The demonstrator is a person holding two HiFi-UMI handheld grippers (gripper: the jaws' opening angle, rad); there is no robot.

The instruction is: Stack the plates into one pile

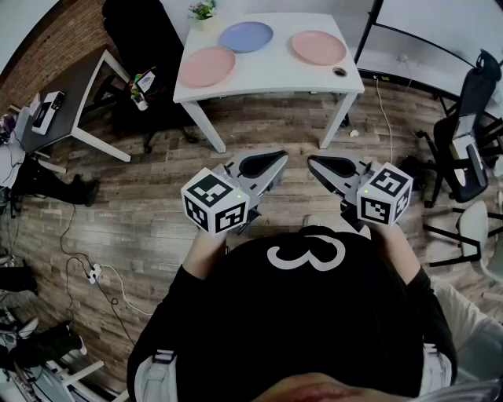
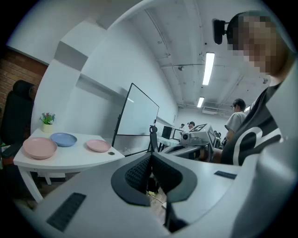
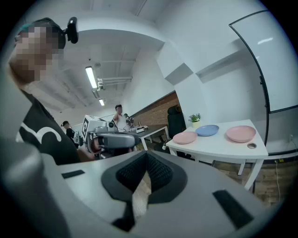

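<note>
Left hand-held gripper [image 1: 263, 166] and right hand-held gripper [image 1: 330, 169] both pinched closed, empty; plates [image 1: 246, 36] on the bench [image 1: 275, 78] straight ahead, well apart from both.

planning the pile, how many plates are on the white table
3, all on the white table: the left pink plate at its left, the blue plate at the back beside the potted plant, the right pink plate at its right. None looks hidden.
</note>
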